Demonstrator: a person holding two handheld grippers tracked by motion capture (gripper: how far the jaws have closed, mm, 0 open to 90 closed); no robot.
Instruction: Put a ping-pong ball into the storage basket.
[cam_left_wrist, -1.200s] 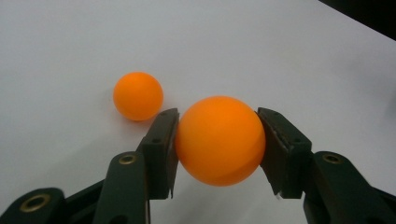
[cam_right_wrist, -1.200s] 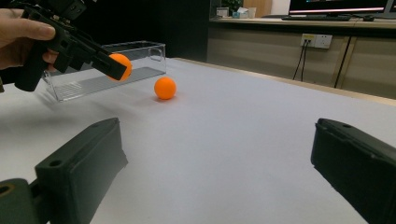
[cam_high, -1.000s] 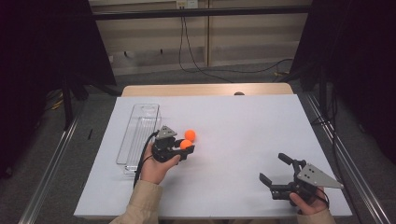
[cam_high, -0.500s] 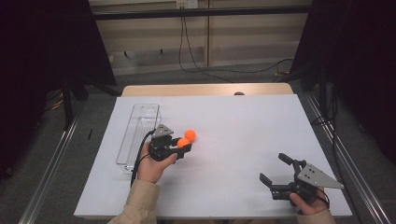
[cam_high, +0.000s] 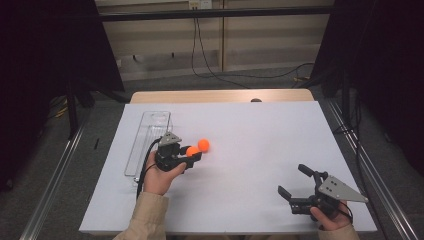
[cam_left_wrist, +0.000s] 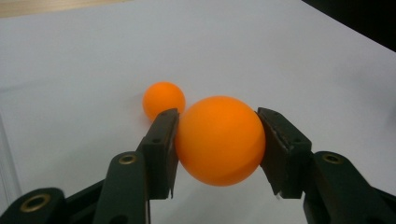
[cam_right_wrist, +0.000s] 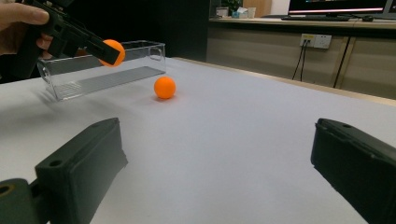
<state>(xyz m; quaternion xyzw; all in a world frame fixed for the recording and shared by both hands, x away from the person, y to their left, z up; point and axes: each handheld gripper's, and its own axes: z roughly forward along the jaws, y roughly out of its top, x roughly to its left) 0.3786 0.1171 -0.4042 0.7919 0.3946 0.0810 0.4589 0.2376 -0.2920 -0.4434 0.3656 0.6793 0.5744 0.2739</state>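
My left gripper (cam_high: 192, 154) is pinching an orange ball (cam_left_wrist: 219, 140) squarely between its jaws, one pad on each side, and the ball is lifted clear of the white table (cam_high: 260, 150), as the right gripper view shows. Just beyond it a second ball (cam_high: 203, 145) sits loose on the table, near the held one but not touching it. To my left of both lies a long clear tray (cam_high: 148, 142), which looks empty (its floor is bare in the right gripper view). I judge the job to be putting the balls into that tray: the first is picked up but not yet carried over, so nothing is delivered so far, and the second remains untouched. My right gripper (cam_high: 296, 182) rests well apart at the near right of the table, jaws spread wide with nothing between them.
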